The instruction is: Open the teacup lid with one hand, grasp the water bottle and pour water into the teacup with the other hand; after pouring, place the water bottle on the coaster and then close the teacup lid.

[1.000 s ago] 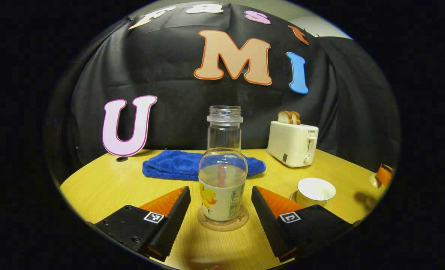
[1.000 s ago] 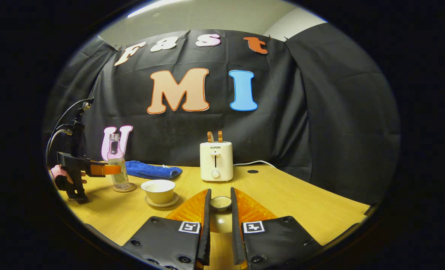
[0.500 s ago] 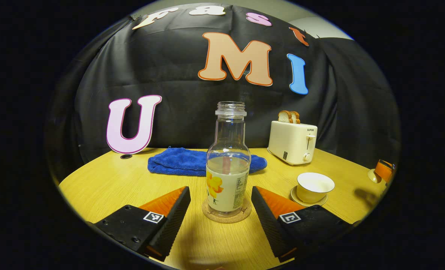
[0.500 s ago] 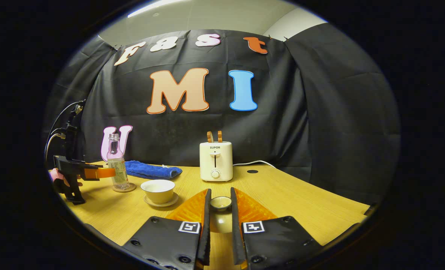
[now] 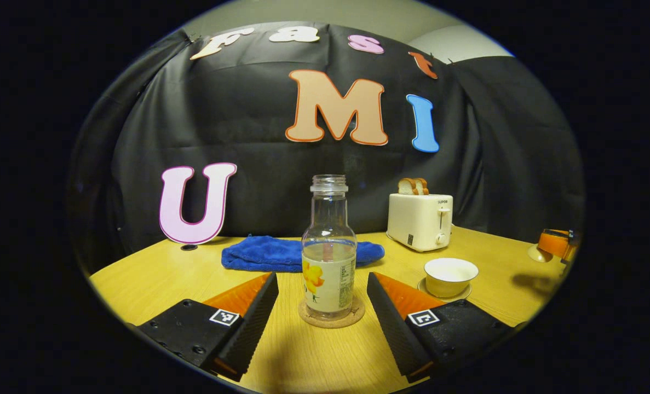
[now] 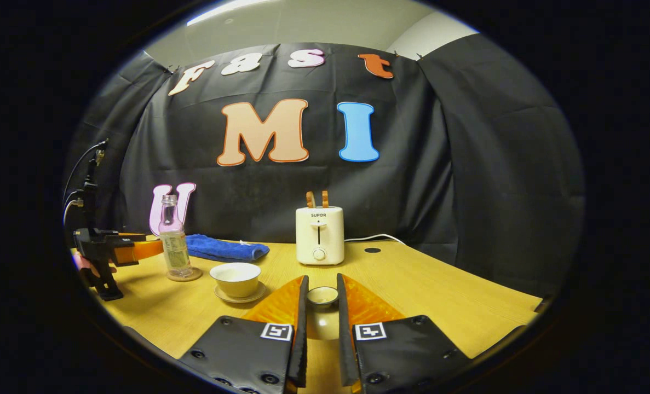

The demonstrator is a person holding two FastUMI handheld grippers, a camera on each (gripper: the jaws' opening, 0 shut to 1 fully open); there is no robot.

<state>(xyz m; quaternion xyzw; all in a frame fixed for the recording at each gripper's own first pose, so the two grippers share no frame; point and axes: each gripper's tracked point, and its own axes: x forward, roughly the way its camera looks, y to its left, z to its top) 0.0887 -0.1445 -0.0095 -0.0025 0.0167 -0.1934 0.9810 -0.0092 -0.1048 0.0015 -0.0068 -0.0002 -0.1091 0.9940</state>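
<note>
We see the left gripper (image 5: 322, 287) with fingers spread wide, the water bottle (image 5: 328, 251) upright on its cork coaster (image 5: 331, 317) just ahead between them, touching neither. Teacup (image 5: 449, 276) on its saucer (image 5: 431, 290) sits uncovered beyond the right-hand finger. The right gripper (image 6: 320, 298) has its fingers drawn close, pinching the teacup lid (image 6: 322, 296) near the tips, held above the table (image 6: 434, 295). Beyond its left-hand finger stands the teacup, farther off the bottle. Toaster (image 6: 319, 235) straight ahead of these fingers.
</note>
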